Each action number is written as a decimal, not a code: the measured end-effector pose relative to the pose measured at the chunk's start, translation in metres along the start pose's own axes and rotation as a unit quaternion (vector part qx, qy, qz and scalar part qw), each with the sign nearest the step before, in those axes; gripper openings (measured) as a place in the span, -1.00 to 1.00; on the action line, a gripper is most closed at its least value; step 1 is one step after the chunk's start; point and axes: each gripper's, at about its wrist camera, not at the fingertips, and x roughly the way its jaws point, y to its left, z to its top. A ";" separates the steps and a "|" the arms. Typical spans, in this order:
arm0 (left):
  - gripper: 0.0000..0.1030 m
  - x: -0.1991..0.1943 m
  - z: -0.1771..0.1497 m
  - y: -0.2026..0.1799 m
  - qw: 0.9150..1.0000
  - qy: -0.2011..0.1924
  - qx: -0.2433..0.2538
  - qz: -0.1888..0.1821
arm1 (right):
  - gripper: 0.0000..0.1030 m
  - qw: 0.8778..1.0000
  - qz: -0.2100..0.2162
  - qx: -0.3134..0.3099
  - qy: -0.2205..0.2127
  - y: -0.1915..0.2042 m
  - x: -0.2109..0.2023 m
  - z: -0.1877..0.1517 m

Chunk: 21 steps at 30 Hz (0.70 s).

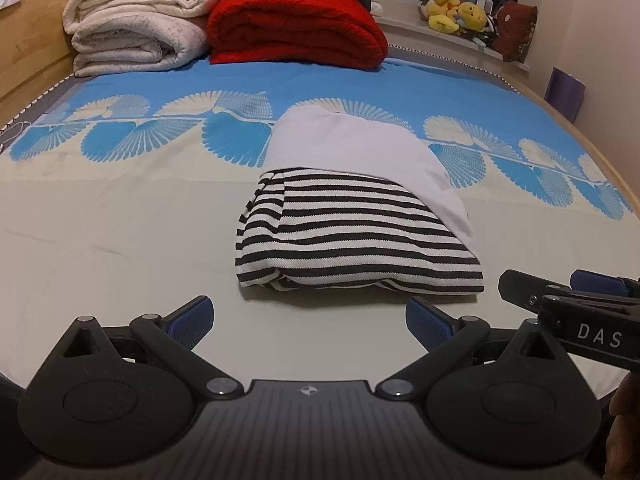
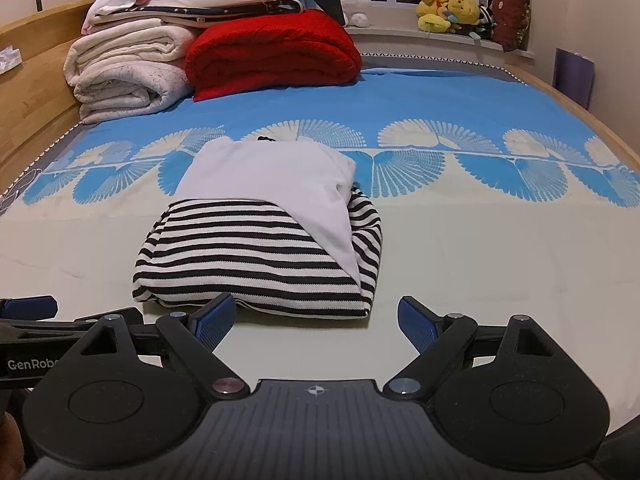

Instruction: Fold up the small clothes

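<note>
So going left to right on the bed: back left against the wooden frame there's a stack of cream blankets, I count two thick rolled ones with thinner folded stuff piled on top. Right beside it, touching, one red blanket. Looks like they're shoved to the back to keep the middle free for folding.

Dead center is the one garment, a striped top with a white section, already folded into a compact packet lying flat on the sheet. My guess is the fold is basically done.

Both tools sit just short of its near edge, apart from it: left gripper with jaws spread wide and nothing between them, right gripper the same, splayed and empty. Probably let go so the packet stays put.

Far right on the windowsill, a bunch of yellow plushies; can't count them reliably.
</note>
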 end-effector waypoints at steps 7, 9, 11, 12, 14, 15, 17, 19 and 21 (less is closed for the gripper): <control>0.99 0.001 0.000 0.001 1.000 0.001 0.000 0.000 | 0.72 1.000 -0.001 -0.001 0.000 0.001 0.000 0.000; 0.99 0.001 -0.001 0.001 1.000 0.001 0.001 0.000 | 0.72 1.000 -0.001 -0.001 0.000 0.000 0.001 0.000; 0.99 0.001 -0.001 0.000 1.000 0.001 0.001 0.001 | 0.72 1.000 -0.001 -0.001 0.000 0.000 0.001 0.000; 0.99 0.001 -0.001 0.000 1.000 0.001 0.001 0.000 | 0.72 1.000 0.000 -0.001 0.000 0.000 0.001 0.000; 0.99 0.001 -0.001 0.000 1.000 0.001 0.001 0.001 | 0.72 1.000 0.000 -0.002 0.000 0.000 0.001 0.000; 0.99 0.001 -0.001 0.000 1.000 0.001 0.001 0.001 | 0.72 1.000 0.000 -0.002 0.000 0.000 0.001 0.000; 0.99 0.002 -0.001 0.001 1.000 0.002 0.001 0.000 | 0.72 1.000 -0.001 -0.002 0.000 0.000 0.001 0.000; 0.99 0.002 -0.002 0.001 1.000 0.003 0.001 0.000 | 0.72 1.000 -0.001 -0.002 0.000 0.000 0.001 0.000; 0.99 0.003 -0.002 0.001 1.000 0.004 0.001 0.000 | 0.72 1.000 -0.001 -0.002 0.000 0.000 0.001 0.000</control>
